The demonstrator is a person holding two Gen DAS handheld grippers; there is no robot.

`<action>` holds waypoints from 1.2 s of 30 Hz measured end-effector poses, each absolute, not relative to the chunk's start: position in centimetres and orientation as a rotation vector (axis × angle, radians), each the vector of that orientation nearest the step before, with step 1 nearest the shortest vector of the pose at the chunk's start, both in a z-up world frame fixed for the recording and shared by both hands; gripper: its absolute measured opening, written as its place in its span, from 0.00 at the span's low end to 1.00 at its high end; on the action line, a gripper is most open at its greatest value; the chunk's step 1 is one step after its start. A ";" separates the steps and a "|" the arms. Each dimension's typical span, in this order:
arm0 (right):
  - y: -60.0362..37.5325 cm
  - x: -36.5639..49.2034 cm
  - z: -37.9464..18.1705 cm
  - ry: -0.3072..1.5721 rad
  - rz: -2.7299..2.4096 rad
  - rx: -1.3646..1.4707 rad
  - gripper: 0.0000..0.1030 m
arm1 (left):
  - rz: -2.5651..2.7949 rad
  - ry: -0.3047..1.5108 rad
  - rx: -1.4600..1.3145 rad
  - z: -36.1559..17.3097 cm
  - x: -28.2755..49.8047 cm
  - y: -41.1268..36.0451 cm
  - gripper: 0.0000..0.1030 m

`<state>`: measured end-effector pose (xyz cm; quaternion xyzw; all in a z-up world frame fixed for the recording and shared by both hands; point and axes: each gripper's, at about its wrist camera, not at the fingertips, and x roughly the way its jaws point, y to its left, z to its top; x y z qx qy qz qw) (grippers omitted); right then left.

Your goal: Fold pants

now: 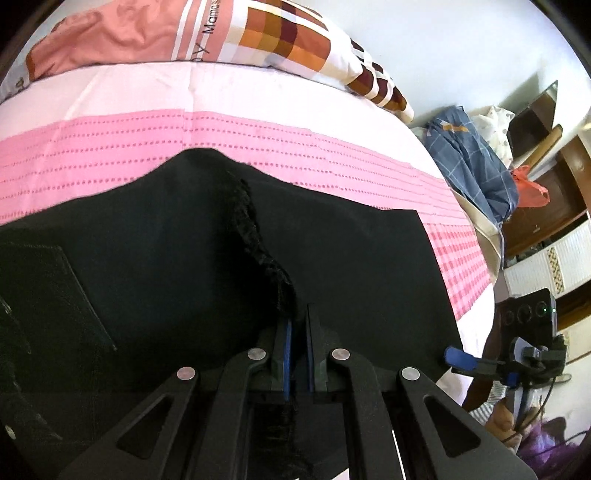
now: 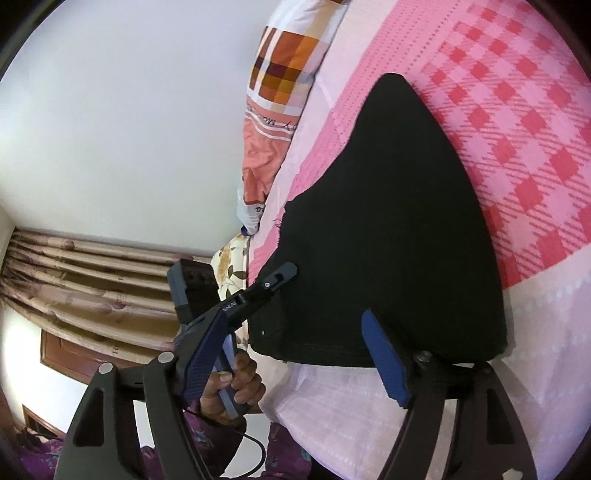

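Black pants (image 1: 177, 258) lie folded on a pink bedsheet (image 1: 110, 144). My left gripper (image 1: 298, 317) is shut on a raised ridge of the black fabric, which runs down between its blue pads. In the right wrist view the pants (image 2: 388, 240) lie flat on the bed, waistband edge nearest. My right gripper (image 2: 295, 339) is open and empty, just off the bed's near edge; its blue pad (image 2: 384, 358) hovers over the pants' edge. The left gripper (image 2: 273, 280) shows there too, at the pants' left side.
A patterned pillow (image 1: 258, 33) lies at the bed's far edge. Blue checked cloth (image 1: 476, 166) is piled beyond the bed's right corner, with wooden furniture (image 1: 554, 184) behind. Curtains (image 2: 92, 280) hang at left in the right wrist view.
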<state>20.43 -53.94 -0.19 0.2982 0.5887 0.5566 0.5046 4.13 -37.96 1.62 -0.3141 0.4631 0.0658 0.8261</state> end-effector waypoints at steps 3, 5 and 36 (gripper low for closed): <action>-53.9 20.5 -0.3 1.425 1.350 0.736 0.71 | 0.162 0.992 -0.662 1.2 4.1 -37.5 0.06; -54.0 20.4 -0.2 1.420 1.353 0.730 0.73 | 0.161 1.008 -0.667 0.4 4.2 -37.5 0.06; -49.1 16.0 3.2 1.398 1.453 0.562 0.78 | 0.544 0.887 -0.696 5.3 -18.6 -21.5 0.57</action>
